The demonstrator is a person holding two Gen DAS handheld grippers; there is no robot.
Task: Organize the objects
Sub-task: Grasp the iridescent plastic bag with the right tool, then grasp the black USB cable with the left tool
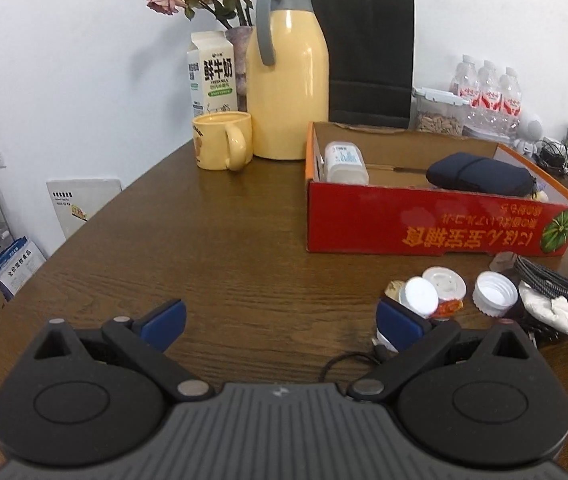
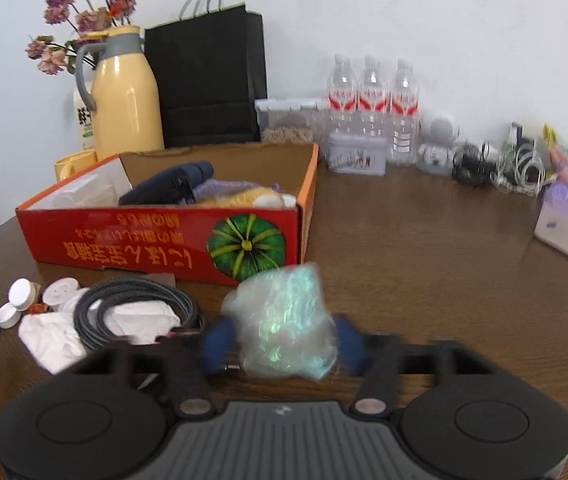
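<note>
while left gripper (image 1: 281,322) gapes empty, right gripper (image 2: 281,342) pinches crumpled iridescent wrapper (image 2: 284,320).

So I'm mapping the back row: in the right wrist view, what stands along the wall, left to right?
Yellow thermos → black paper bag → three water bottles → white robot figure → tangled cables.

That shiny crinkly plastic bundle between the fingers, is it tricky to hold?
Probably light and squashy: the plastic bundle looks like crumpled thin film bulging past the right gripper. Its glossy, iridescent surface suggests it could slip. It seems unlikely to break.
</note>
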